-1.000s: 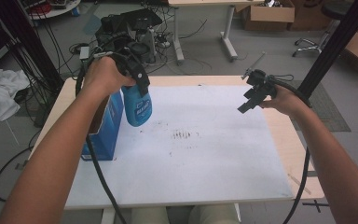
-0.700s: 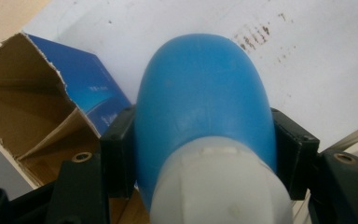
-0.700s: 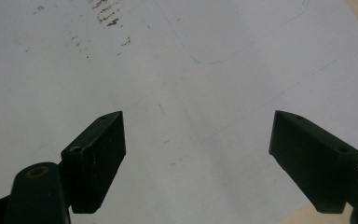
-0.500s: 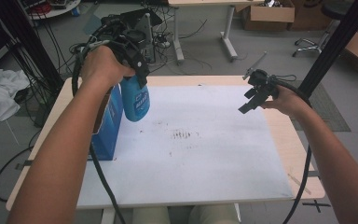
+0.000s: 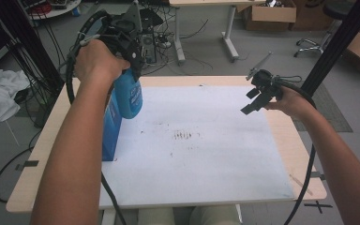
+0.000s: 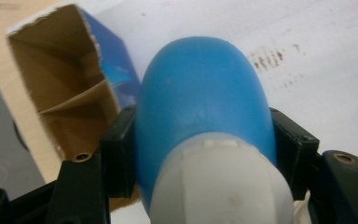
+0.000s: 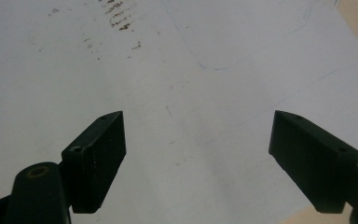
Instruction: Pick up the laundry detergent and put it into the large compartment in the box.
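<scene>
The blue bottle [image 6: 200, 98], smooth, rigid and probably light, is clamped below its white cap by the left gripper [image 5: 130, 47] at ten o'clock; the right gripper [image 7: 196, 158] is held open and empty.

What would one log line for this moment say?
left gripper: shut on blue bottle, lifted above open blue box | right gripper: open, holding nothing, over white sheet

— How is the scene lit?
— Soft, even daylight is seen; the white surface [image 5: 215, 154] is slightly washed out.
— And sharpness?
— The near blue bottle [image 6: 200, 93] is blurred.
</scene>
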{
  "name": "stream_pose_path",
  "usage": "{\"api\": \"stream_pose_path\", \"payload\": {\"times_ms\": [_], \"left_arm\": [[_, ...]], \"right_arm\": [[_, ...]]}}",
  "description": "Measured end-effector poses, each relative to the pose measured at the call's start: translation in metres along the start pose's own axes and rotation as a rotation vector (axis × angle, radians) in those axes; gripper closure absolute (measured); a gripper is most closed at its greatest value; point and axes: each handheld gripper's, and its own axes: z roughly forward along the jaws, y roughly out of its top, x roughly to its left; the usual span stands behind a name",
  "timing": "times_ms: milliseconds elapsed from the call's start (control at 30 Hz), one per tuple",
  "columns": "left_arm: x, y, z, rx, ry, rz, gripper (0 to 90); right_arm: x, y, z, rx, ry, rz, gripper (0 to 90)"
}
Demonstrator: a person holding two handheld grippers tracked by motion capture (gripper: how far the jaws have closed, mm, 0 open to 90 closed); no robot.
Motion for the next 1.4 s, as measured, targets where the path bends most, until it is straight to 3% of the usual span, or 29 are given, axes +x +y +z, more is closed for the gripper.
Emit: {"api": "stream_pose_path", "payload": {"times_ms": [200,400,433,667,967,1400], "left_arm": [[0.011,-0.008,-0.015,-0.028,-0.022,-0.073,37.8],[0.020,-0.014,-0.028,-0.023,-0.007,-0.119,37.8],[0.025,-0.016,-0.033,-0.037,-0.004,-0.155,37.8],[0.039,-0.027,-0.045,-0.063,0.009,-0.226,37.8],[0.052,-0.036,-0.051,-0.077,0.023,-0.258,37.8],[0.075,-0.051,-0.041,-0.077,0.054,-0.293,37.8]], "right_arm": [[0.001,-0.004,-0.005,-0.002,-0.007,-0.001,18.6],[0.001,-0.005,-0.005,0.001,-0.008,-0.004,18.5],[0.002,-0.005,-0.005,0.002,-0.009,-0.006,18.6],[0.002,-0.005,-0.005,-0.001,-0.010,-0.011,18.5],[0.002,-0.005,-0.005,-0.001,-0.008,-0.013,18.6],[0.001,-0.005,-0.004,0.002,-0.011,-0.010,18.6]]}}
